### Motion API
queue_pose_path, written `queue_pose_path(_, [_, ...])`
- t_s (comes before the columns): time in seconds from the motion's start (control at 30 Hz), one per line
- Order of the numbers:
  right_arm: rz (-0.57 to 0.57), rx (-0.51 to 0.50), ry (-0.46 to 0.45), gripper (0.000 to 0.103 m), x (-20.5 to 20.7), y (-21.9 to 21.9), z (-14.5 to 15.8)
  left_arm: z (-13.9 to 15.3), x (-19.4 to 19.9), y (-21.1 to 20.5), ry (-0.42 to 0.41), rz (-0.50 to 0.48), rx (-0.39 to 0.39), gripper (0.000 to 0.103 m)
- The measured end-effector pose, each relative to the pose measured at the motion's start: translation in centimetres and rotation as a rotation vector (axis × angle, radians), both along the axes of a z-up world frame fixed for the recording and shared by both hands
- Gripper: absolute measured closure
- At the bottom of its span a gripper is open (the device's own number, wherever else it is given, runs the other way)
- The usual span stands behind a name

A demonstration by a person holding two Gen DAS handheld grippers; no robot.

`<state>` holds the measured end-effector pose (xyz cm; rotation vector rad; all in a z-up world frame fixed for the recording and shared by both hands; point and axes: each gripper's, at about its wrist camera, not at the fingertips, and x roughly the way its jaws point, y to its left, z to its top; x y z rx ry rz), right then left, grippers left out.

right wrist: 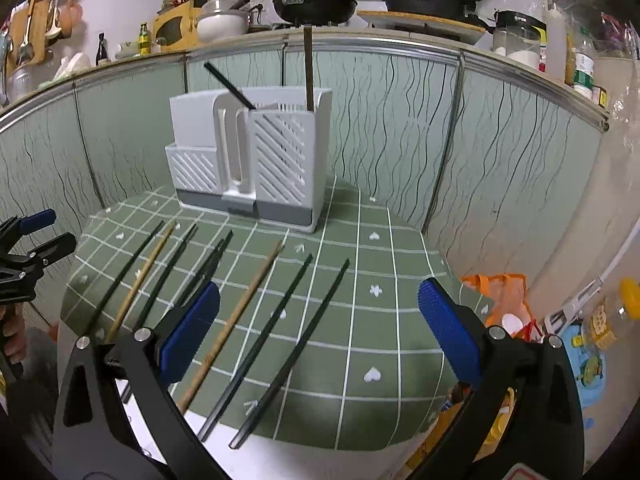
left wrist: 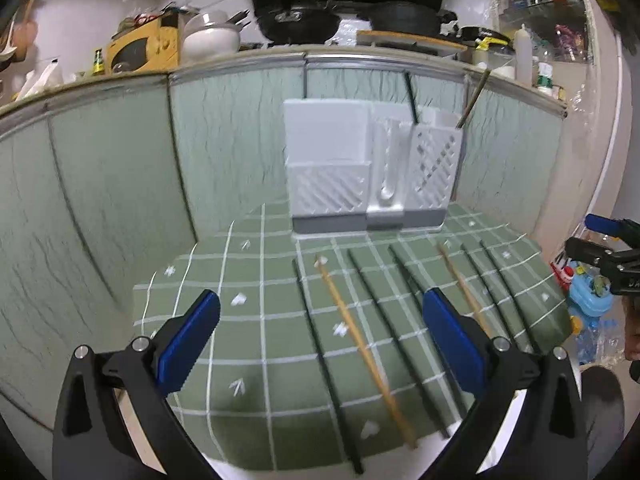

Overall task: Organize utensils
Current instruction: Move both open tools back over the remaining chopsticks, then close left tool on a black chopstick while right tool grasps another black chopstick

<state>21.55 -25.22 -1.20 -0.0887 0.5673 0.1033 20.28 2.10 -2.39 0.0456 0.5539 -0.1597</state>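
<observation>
A white slotted utensil holder (left wrist: 368, 168) (right wrist: 256, 160) stands at the back of a green checked mat (left wrist: 256, 300) (right wrist: 372, 312). One black chopstick (right wrist: 229, 86) and one wooden chopstick (right wrist: 308, 69) stand in its right compartment. Several black chopsticks (left wrist: 324, 364) (right wrist: 290, 354) and two wooden ones (left wrist: 366, 354) (right wrist: 230, 328) lie side by side on the mat. My left gripper (left wrist: 320, 340) is open and empty above the mat's near side. My right gripper (right wrist: 320, 332) is open and empty above the chopsticks. Each gripper shows at the edge of the other's view.
Green panelled screens (left wrist: 100, 184) (right wrist: 500, 152) wall in the mat behind and at both sides. A kitchen counter with pans (right wrist: 316, 4), a pot and bottles runs behind. Bags and toys (right wrist: 504, 304) lie right of the mat.
</observation>
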Motion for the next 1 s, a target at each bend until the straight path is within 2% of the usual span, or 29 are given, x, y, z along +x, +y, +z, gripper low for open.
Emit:
queue_pose_path(0.2, [-0.018,-0.044,0.023,0.008,-0.8,0.5,-2.1,-2.1,-1.2,1.4,0.034,0.018,-0.037,0.004])
queue_pose_path(0.4, [-0.043,-0.024,0.056,0.008,-1.6,0.3,-3.7,-3.5,-2.5,1.4,0.053,0.067,0.004,0.004])
queue_pose_path(0.67, [-0.097,-0.015,0.064,0.008,-2.8,1.0,-5.0,-5.4,-3.2,1.0,0.105,0.106,0.001,0.004])
queue_pose_path(0.7, [-0.100,-0.013,0.064,0.008,-2.9,1.0,-5.2,-5.7,-3.2,1.0,0.112,0.111,0.000,0.006])
queue_pose_path(0.8, [-0.105,0.010,0.090,0.009,-3.1,1.2,-6.0,-6.4,-3.3,0.5,0.118,0.109,0.020,0.024])
queue_pose_path(1.0, [-0.123,0.048,0.143,0.034,-2.9,1.4,-7.9,-7.1,-3.3,-0.9,0.121,0.086,0.058,0.044])
